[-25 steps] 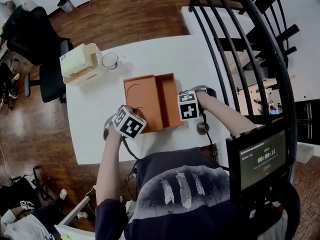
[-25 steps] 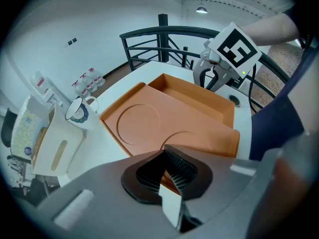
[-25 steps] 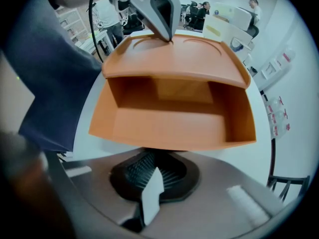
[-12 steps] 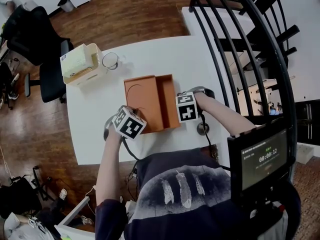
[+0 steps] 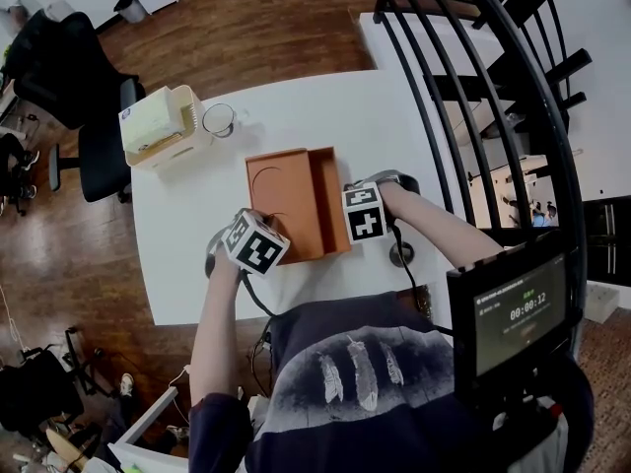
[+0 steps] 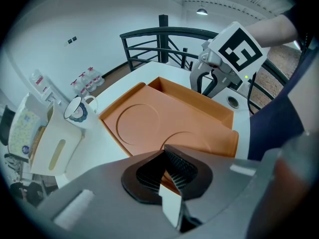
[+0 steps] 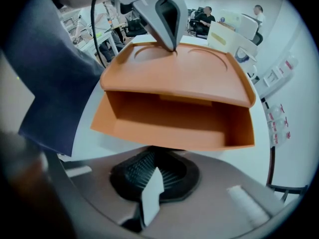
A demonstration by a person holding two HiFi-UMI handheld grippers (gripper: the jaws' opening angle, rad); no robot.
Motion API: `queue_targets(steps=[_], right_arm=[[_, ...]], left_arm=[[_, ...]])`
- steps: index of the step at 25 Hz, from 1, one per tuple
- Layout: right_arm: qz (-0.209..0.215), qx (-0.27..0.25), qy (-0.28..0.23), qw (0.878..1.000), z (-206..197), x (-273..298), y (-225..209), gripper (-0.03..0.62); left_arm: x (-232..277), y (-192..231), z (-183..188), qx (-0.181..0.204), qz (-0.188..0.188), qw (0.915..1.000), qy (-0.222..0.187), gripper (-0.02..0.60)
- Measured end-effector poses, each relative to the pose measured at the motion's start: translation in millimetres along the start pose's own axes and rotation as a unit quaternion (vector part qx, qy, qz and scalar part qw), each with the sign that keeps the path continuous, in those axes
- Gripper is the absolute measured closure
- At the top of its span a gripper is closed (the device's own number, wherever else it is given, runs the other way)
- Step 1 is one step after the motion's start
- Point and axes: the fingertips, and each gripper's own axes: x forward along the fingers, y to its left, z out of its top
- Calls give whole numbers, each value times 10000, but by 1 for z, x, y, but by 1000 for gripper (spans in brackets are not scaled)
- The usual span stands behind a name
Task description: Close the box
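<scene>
The orange cardboard box [image 5: 296,201] lies wide open in the middle of the white worktop [image 5: 187,264], directly in front of the person. Its flat lid [image 5: 276,195], embossed with two round outlines, is folded out to the left, and its deeper tray [image 5: 330,187] sits on the right. The fold joining them, the box's long axis, runs straight away from the person, so closing appears to call for swinging the lid up and over to the right onto the tray. The left gripper [image 7: 174,48] is the nearer one to that lid. It stands at the lid's near left corner, its fingers drawn together on nothing, their joined tip at or just above the lid's surface close to the outer edge. The right gripper [image 6: 207,90] waits on the opposite side, just beside the tray's outer wall. Its own view looks over the low wall into the bare tray, and its fingers seem likewise together and hold nothing. Judged from this, the lid has not yet begun to rise. Farther off, at the worktop's far left corner, stand a cream plastic holder with papers [image 5: 158,126] and a small clear glass [image 5: 217,118], well apart from the box.
</scene>
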Motion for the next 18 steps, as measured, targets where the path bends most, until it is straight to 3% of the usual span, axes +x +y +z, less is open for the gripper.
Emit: queue_targets(steps=[18], right_arm=[[-21, -117, -52, 9999, 10, -1, -1, 589]], left_arm=[[-1, -2, 3, -1, 28, 10000, -23, 568]])
